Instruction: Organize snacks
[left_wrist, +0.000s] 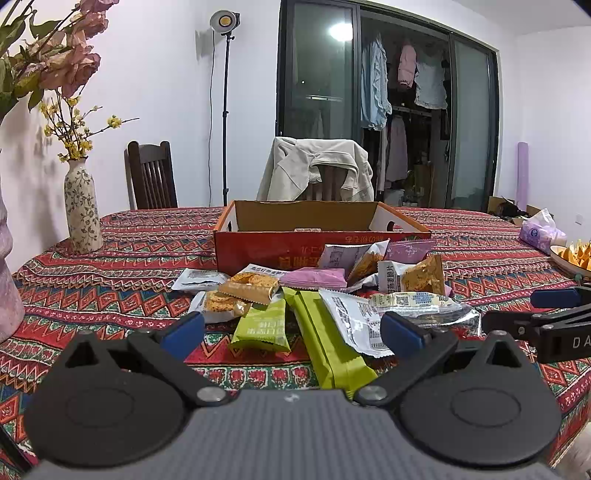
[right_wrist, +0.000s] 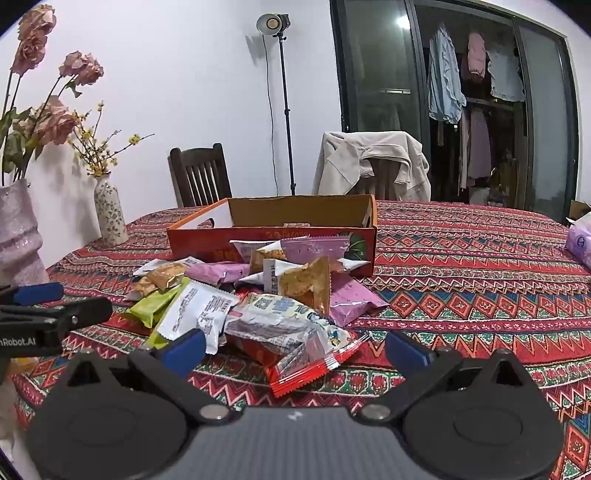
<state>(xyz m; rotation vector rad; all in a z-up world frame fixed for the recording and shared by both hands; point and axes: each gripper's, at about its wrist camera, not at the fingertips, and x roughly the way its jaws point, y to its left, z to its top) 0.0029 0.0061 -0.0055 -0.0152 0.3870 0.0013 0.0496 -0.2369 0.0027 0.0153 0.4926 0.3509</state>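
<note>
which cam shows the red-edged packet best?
Right wrist: the red-edged packet lies close, nearly whole, in front of the open right tongs. In the left wrist view it is barely visible, hidden behind other snacks.

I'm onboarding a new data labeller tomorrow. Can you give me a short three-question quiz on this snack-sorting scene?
1. True or false: the left gripper is shut on a green packet.
2. Multiple choice: the snack pile lies where, relative to the cardboard box? A) inside it B) on the tablecloth on the box's near side C) behind it
3. Fill in: the packet nearest the right gripper has a ____ edge.

Key
1. False; both grippers are open and hold nothing.
2. B
3. Red, on the red-edged packet.
</note>
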